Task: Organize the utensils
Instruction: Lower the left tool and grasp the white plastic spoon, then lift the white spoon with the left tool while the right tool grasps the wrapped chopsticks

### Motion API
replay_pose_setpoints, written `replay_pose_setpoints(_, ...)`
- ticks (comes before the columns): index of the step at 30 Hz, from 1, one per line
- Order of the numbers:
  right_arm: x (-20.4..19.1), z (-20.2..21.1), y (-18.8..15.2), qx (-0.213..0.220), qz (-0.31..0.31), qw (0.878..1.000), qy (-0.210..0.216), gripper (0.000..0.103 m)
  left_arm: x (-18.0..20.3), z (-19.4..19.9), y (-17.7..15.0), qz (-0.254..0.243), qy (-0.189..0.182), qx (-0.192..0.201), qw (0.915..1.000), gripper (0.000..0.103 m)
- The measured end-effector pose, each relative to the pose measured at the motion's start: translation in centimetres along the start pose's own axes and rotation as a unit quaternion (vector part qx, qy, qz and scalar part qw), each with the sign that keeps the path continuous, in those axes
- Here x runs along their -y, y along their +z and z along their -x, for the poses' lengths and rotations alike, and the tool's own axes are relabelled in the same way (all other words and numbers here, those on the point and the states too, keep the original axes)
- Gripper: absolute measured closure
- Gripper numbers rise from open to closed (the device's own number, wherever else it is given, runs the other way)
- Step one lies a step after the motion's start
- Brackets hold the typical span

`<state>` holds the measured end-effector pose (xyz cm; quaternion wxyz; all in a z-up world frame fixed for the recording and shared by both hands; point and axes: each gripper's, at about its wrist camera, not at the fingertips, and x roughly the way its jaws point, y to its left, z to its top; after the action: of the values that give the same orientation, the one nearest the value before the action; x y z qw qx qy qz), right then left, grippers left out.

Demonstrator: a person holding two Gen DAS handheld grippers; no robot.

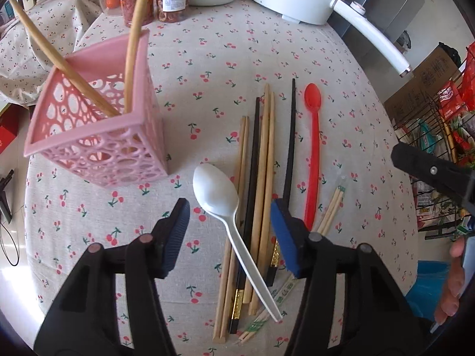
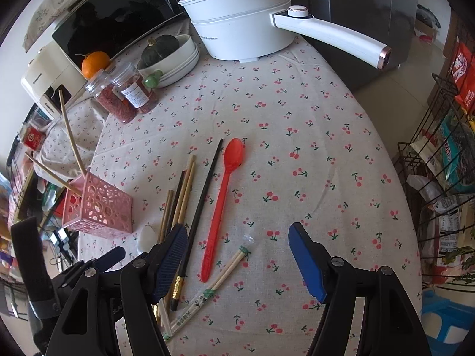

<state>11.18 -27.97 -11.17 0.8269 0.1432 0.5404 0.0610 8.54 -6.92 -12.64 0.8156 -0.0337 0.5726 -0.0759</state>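
A pink perforated holder (image 1: 98, 136) stands on the cherry-print cloth with two wooden chopsticks (image 1: 133, 44) leaning in it; it also shows in the right wrist view (image 2: 99, 210). A white plastic spoon (image 1: 219, 198) lies across wooden and black chopsticks (image 1: 261, 160). A red spoon (image 1: 313, 148) lies to their right, also in the right wrist view (image 2: 222, 201). Wrapped chopsticks (image 2: 219, 279) lie near it. My left gripper (image 1: 230, 219) is open just above the white spoon. My right gripper (image 2: 237, 246) is open, empty, above the red spoon's handle.
A white electric pot (image 2: 240, 20) with a long handle stands at the table's far edge. Spice jars (image 2: 124, 95), stacked bowls with a squash (image 2: 175, 56) and an orange (image 2: 95, 63) sit at the back left. A wire rack of packets (image 2: 445, 154) stands to the right.
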Motion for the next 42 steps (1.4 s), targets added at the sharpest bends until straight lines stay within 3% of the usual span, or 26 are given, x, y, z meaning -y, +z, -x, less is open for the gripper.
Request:
replay_pose_setpoints(8, 0.7, 0.6, 0.4, 0.005, -0.002, 1.0, 0.009, 0.031, 0.6, -2.2, 1.2, 0.004, 0.056, -0.009, 0.9984, 0.052)
replay_pose_setpoints(12, 0.9, 0.7, 0.5, 0.008, -0.002, 1.0, 0.01, 0.031, 0.1, -2.8, 1.7, 0.01, 0.064, -0.018, 0.9978, 0.054)
replay_pose_setpoints(14, 1.0, 0.7, 0.6, 0.007, -0.003, 1.0, 0.009, 0.031, -0.2, -3.0, 1.9, 0.014, 0.055, -0.025, 0.9981, 0.064)
replay_pose_setpoints(21, 1.1, 0.0, 0.8, 0.0, -0.006, 1.0, 0.002, 0.031, -1.2, -1.8, 1.5, 0.002, -0.001, -0.022, 0.9998, 0.065)
replay_pose_setpoints(27, 0.3, -1.4, 0.6, -0.019, 0.008, 1.0, -0.011, 0.031, -1.0, 3.8, 0.9, -0.04, -0.043, 0.039, 0.9975, 0.065)
replay_pose_setpoints(33, -0.5, -5.2, -1.7, -0.104, 0.021, 0.994, -0.012, 0.031, -2.3, 7.6, -0.2, -0.076, -0.083, 0.135, 0.9845, 0.065)
replay_pose_setpoints(38, -1.1, -7.1, -3.3, -0.131, 0.022, 0.991, -0.034, 0.031, -3.3, 8.3, 0.1, -0.074, -0.107, 0.147, 0.9805, 0.065)
replay_pose_setpoints(42, -2.8, -7.6, -3.8, -0.122, 0.05, 0.988, -0.076, 0.032, -4.1, 8.8, 0.0, -0.069, -0.117, 0.146, 0.9799, 0.065)
